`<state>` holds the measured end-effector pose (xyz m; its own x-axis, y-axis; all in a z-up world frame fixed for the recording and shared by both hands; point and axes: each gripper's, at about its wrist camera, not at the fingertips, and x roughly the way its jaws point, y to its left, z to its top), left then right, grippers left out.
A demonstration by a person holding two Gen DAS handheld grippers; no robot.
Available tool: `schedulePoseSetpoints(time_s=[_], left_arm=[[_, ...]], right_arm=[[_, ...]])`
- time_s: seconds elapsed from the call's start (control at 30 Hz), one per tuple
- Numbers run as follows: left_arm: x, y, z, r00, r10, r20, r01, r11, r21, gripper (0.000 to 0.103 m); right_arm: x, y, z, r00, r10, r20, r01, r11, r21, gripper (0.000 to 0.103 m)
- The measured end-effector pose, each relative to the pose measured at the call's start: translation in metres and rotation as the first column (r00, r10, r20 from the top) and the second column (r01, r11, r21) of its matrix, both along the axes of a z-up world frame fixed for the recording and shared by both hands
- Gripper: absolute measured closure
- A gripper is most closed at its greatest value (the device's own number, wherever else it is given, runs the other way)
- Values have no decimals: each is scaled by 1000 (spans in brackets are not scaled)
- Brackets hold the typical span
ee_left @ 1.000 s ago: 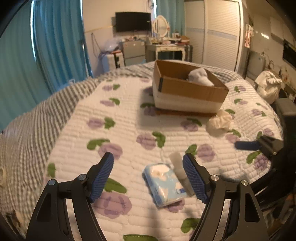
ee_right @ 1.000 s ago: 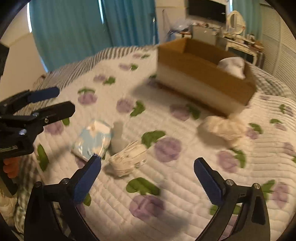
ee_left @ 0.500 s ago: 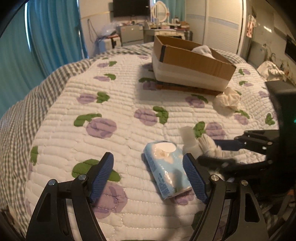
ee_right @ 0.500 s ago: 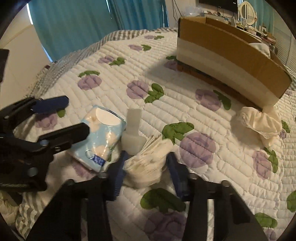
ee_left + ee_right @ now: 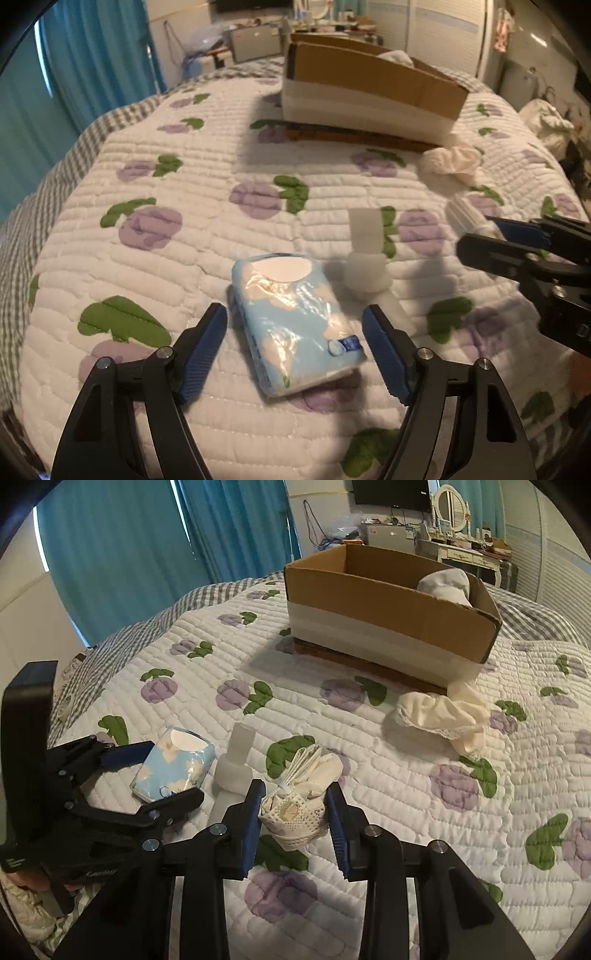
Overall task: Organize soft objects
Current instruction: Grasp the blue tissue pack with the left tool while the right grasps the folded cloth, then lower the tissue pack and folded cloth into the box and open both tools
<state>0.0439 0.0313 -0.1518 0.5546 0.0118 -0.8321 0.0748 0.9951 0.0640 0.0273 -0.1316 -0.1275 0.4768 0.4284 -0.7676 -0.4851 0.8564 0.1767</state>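
Observation:
My left gripper is open, its blue pads on either side of a light blue tissue pack lying on the quilt; the pack also shows in the right wrist view. My right gripper is shut on a cream bundle of socks, lifted slightly off the quilt. A white plastic bottle lies beside the pack. A cardboard box at the back holds a white soft item. A crumpled cream cloth lies in front of the box.
The bed is covered by a white quilt with purple flowers and a grey checked border. Teal curtains hang at the left. A dresser, a TV and wardrobes stand behind the bed.
My right gripper closed on the sock bundle and raised it off the quilt. My left gripper moved forward and down so the tissue pack now lies between its open fingers.

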Motion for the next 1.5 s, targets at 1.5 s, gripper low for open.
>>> schedulePoseSetpoints(time_s=[1.5], left_arm=[[86, -66, 175, 914, -123, 388, 152, 987, -46, 60]], right_arm=[[55, -51, 184, 914, -117, 388, 113, 993, 35, 70]])
